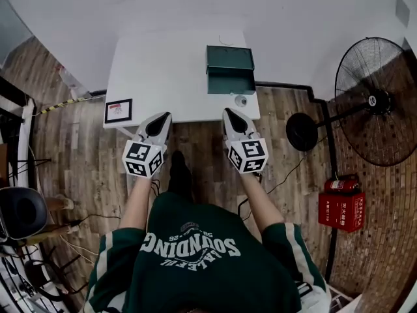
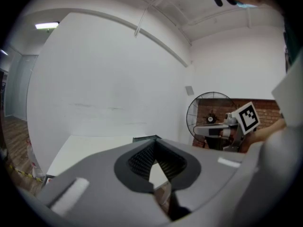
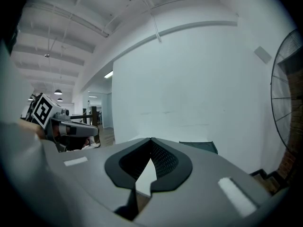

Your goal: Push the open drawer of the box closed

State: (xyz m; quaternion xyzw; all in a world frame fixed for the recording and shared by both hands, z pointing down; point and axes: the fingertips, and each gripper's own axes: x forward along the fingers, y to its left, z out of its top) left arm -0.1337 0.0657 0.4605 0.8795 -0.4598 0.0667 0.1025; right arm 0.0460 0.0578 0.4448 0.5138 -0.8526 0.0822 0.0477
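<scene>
While both tongs hung short of the bench (image 1: pixel 153 70), the green box (image 1: pixel 230 59) stood on its white top with its drawer (image 1: pixel 231 82) pulled out toward the person. The right tongs (image 1: pixel 229 113) pointed at the box from the person's side, tip just in front of the drawer's open end but apart from it, over the wooden floor (image 1: pixel 85 168). A small round grey object (image 1: pixel 241 100) lay on the bench between that drawer front and the right tip. The left tongs (image 1: pixel 164 117) sat further from the box, off to its left and nearer the person, at the bench's front edge.

From the right gripper view, the right tongs (image 3: pixel 150 140) had their ribbed pads drawn in to meet at the tip, with nothing held between them. The box (image 3: pixel 201 146) showed just right of that tip, beyond it. The left gripper view told the same of the left tongs (image 2: pixel 154 140): tips together and empty, a dark sliver of the box (image 2: pixel 144 138) peeping over them.

A framed card (image 1: pixel 118 110) lay well left of the box, near the bench's front edge. A standing fan (image 1: pixel 374 100) stood well to the box's right, on the floor.
</scene>
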